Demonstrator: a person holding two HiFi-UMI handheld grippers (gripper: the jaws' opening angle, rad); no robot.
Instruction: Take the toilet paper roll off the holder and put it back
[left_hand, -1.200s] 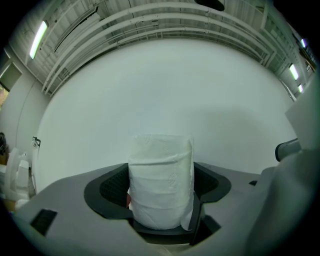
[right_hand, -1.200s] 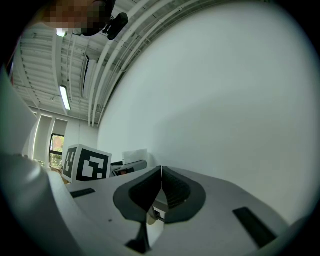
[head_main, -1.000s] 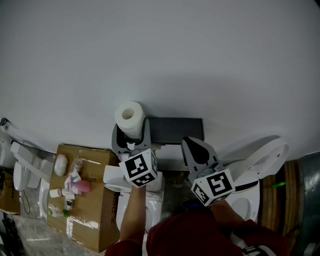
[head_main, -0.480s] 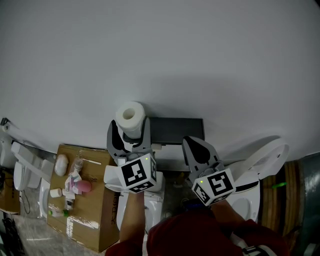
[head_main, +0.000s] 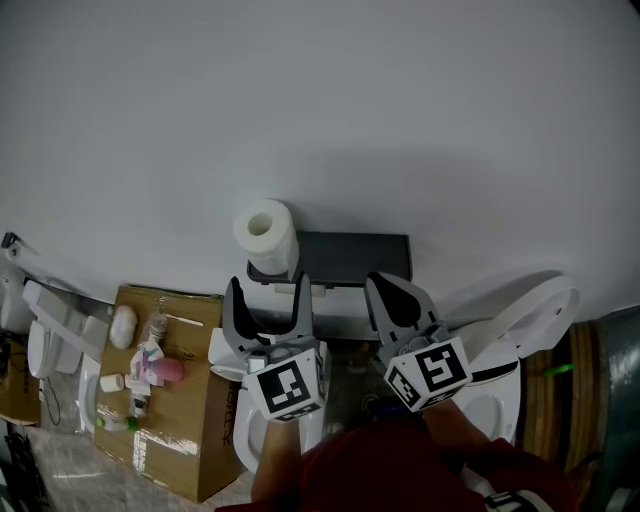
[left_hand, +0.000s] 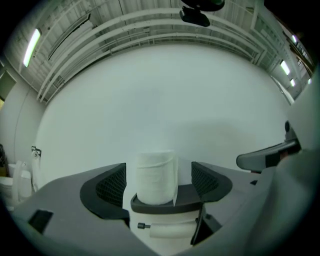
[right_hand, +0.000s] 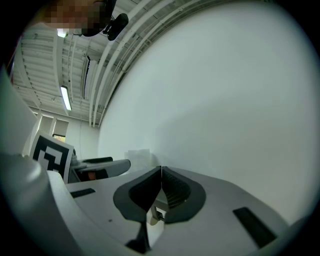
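The white toilet paper roll stands upright on the left end of the dark wall holder's shelf. In the left gripper view the roll sits on the shelf, with a white bar beneath it. My left gripper is open and empty. It hangs just short of the roll, its pads wide apart on either side of my line of sight to it. My right gripper is shut on nothing, to the right and below the shelf; its jaws meet tip to tip.
A plain white wall fills the background. A cardboard box with small bottles and bits stands at the lower left. White toilets stand below the holder, at the right and at the far left.
My left gripper has drawn back from around the roll toward me, with its jaws held just as wide. The roll stays on the shelf. The right gripper has not moved.
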